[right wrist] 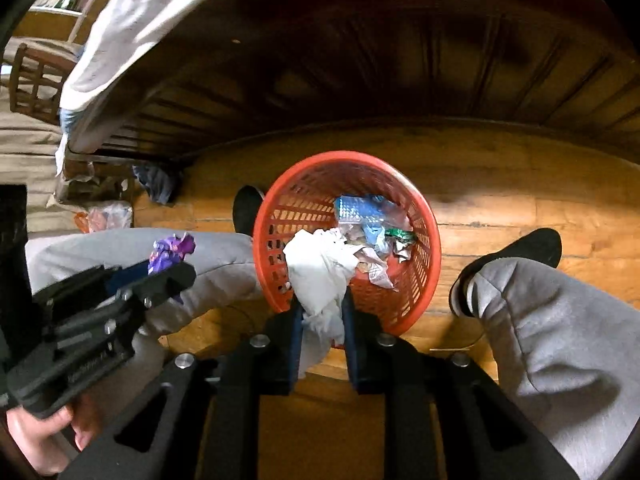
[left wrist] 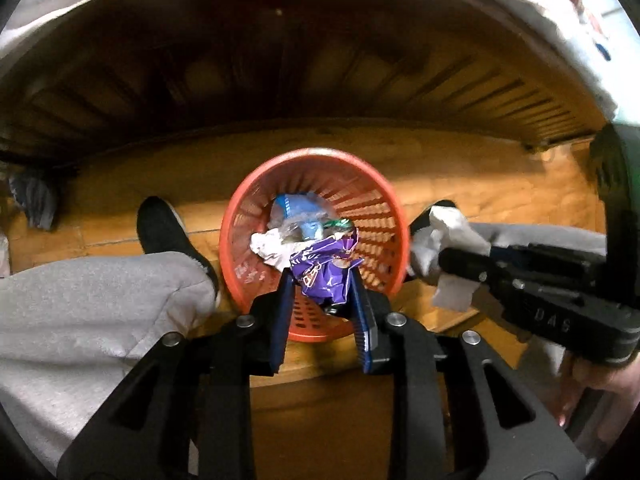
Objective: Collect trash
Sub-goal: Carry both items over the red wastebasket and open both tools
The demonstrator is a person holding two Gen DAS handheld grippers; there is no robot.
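Note:
A red slatted basket (left wrist: 384,216) stands on the wooden floor and holds several pieces of trash, among them blue packaging (left wrist: 296,208) and crumpled paper. My left gripper (left wrist: 322,276) is shut on a crumpled purple wrapper (left wrist: 324,276) held above the basket's near rim. My right gripper (right wrist: 320,300) is shut on a white crumpled tissue (right wrist: 320,272), held above the basket (right wrist: 424,264) at its near left rim. The right gripper shows in the left wrist view (left wrist: 448,260) with the tissue (left wrist: 444,236), right of the basket. The left gripper shows in the right wrist view (right wrist: 176,268) with the wrapper (right wrist: 172,252).
A person's grey-trousered legs (left wrist: 100,300) and black shoes (left wrist: 160,228) flank the basket on both sides (right wrist: 560,340). A dark wooden bed frame (left wrist: 304,76) with a white sheet (right wrist: 132,28) overhangs behind. A dark cloth (right wrist: 158,184) and plastic bags (right wrist: 108,216) lie at the left.

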